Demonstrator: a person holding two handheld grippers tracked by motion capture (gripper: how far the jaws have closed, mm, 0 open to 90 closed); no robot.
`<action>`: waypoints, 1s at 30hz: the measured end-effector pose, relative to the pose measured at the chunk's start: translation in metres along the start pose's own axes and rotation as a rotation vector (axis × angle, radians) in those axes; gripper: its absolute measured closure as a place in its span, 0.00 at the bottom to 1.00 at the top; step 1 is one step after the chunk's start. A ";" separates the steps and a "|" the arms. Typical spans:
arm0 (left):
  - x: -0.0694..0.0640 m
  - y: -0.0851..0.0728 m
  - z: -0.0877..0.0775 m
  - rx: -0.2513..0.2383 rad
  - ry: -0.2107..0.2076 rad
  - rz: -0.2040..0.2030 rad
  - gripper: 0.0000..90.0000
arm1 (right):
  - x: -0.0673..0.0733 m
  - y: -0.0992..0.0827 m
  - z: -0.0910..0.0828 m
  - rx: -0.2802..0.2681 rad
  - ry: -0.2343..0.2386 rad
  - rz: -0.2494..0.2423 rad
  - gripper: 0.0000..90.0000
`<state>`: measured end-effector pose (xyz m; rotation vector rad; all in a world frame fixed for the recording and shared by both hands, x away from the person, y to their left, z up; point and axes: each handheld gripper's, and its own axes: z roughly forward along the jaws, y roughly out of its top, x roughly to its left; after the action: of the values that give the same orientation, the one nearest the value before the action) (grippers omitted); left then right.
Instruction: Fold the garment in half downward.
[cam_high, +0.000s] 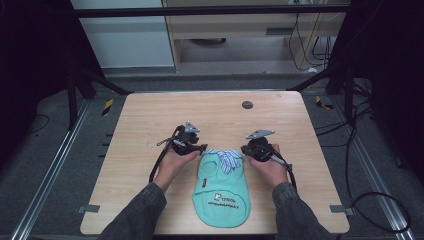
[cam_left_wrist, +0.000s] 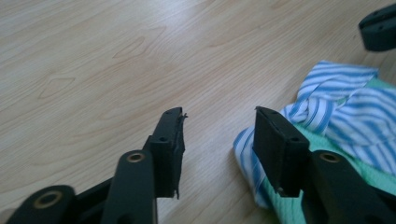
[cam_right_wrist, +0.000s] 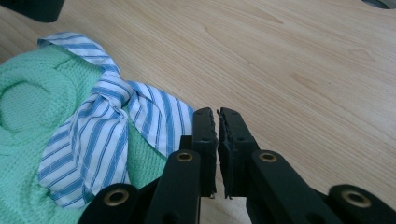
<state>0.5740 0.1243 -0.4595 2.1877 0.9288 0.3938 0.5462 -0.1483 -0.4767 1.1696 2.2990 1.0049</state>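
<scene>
Table (cam_high: 150, 120) of pale wood is seen from above, w/ a small mint-green garment (cam_high: 221, 192) laid flat near the 6 o'clock edge. Printed lettering is shown on its lower part; too small to be read. A blue-and-white striped collar (cam_high: 226, 159) is tied in a knot at the garment's top, 12 o'clock end. A small dark disc (cam_high: 247, 104) is set in the tabletop toward 12 o'clock, well apart from the garment.

Two grippers are held by a person whose grey sleeves enter from 6 o'clock. The left gripper (cam_high: 200, 148) is placed just beside the collar at its 9 o'clock side; the right gripper (cam_high: 245, 149) is placed just beside it at 3 o'clock.

In the left gripper view, the left gripper (cam_left_wrist: 219, 122) is seen w/ jaws at a medium gap, partly closed. Bare wood is seen between them; nothing is gripped. The collar (cam_left_wrist: 341, 105) lies at 3 o'clock, its edge just behind the right-hand jaw; whether that jaw touches the cloth can't be told.

In the right gripper view, the right gripper (cam_right_wrist: 217, 120) is seen w/ jaws drawn together, only a thin slit left between the pads. No cloth is seen between them. The knotted collar (cam_right_wrist: 109, 105) and garment (cam_right_wrist: 28, 93) lie at 9 o'clock; a striped flap reaches up to the left-hand jaw.
</scene>
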 end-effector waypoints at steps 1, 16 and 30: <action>-0.002 0.002 0.003 -0.006 -0.002 -0.012 0.60 | 0.001 0.000 0.001 0.002 0.002 -0.002 0.95; -0.007 0.002 0.025 0.073 -0.014 0.006 0.57 | 0.011 0.008 0.017 0.023 0.041 -0.001 0.82; -0.006 -0.011 0.032 0.105 -0.045 0.006 0.42 | 0.013 0.005 0.029 0.075 0.048 0.022 0.66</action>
<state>0.5809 0.1089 -0.4900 2.2853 0.9379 0.3031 0.5589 -0.1238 -0.4928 1.2146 2.3851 0.9727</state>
